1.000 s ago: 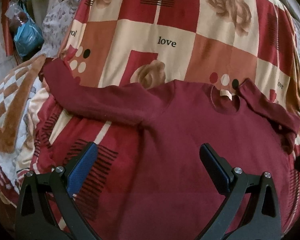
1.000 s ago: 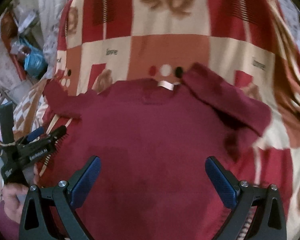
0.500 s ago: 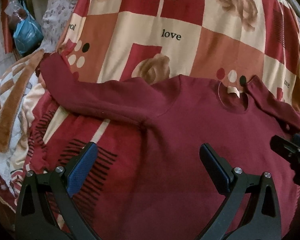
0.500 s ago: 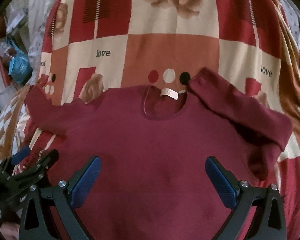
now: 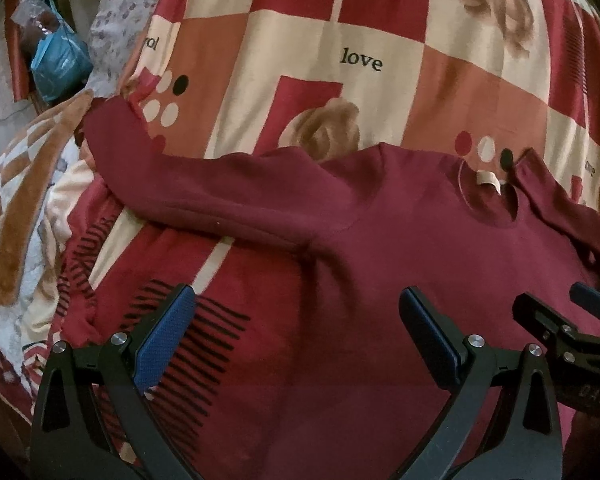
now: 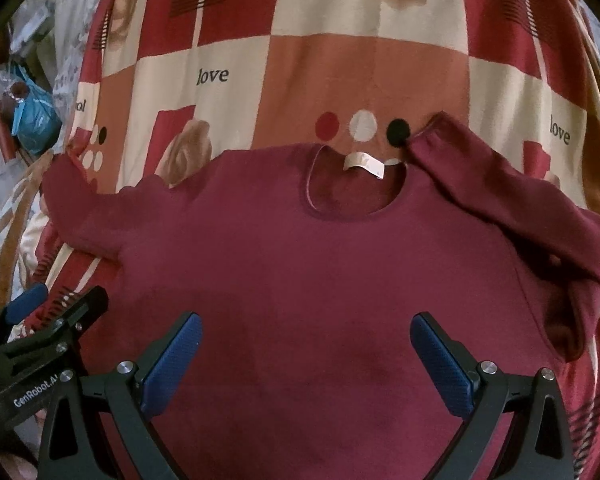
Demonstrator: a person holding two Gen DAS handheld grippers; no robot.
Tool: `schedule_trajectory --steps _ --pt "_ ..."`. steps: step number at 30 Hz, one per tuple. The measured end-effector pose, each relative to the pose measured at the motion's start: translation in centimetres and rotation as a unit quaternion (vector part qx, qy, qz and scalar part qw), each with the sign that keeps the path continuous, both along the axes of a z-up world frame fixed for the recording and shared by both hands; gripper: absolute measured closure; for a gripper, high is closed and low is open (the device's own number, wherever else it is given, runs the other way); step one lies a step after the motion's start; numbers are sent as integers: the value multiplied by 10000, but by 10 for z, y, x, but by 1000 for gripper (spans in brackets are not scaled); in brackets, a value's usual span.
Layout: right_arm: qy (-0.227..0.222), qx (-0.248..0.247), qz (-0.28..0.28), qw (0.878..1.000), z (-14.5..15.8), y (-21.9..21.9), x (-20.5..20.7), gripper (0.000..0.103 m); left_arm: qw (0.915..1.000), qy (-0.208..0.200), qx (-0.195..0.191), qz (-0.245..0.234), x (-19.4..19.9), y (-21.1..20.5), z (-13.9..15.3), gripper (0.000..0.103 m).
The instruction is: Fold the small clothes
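Maroon long-sleeved knit sweater (image 6: 320,272) lies face up and spread flat on a bed covered by a red, cream and orange patchwork blanket (image 6: 364,68) printed with roses and the word "love"; flat like this, its seams and edges are easy to find for a first fold. Its left sleeve (image 5: 204,196) stretches straight out toward a brown-and-white checked fleece throw (image 5: 16,192) at the bed's edge, while the right sleeve (image 6: 512,196) is doubled back on itself beside the body, so it likely needs straightening or folding in. Both tools hover low over the lower body of the garment, side by side. The left gripper (image 5: 296,340) has its blue-padded fingers wide apart, holding nothing; the right gripper (image 6: 306,356) is likewise spread and empty, apparently poised for the hem. A small white neck label (image 6: 365,164) sits in the collar opening.
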State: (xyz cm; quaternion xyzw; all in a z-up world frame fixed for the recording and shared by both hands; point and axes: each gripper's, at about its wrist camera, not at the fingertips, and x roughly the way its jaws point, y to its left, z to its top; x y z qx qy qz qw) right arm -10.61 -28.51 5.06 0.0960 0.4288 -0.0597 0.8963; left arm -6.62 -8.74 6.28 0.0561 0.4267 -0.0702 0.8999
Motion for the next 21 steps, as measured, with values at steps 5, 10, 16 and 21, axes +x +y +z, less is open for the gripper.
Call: schedule_trajectory --steps 5,10,16,21 --pt "34 -19 -10 10000 -2 0 2 0 10000 -10 -36 79 3 5 1 1" --pt "102 37 36 9999 -6 1 5 0 9999 6 -57 163 6 8 0 1" --pt "73 54 120 9999 -7 6 6 0 9995 10 -110 295 10 15 1 1" --pt "115 120 143 9998 -10 6 6 0 9993 10 -108 371 12 19 1 1"
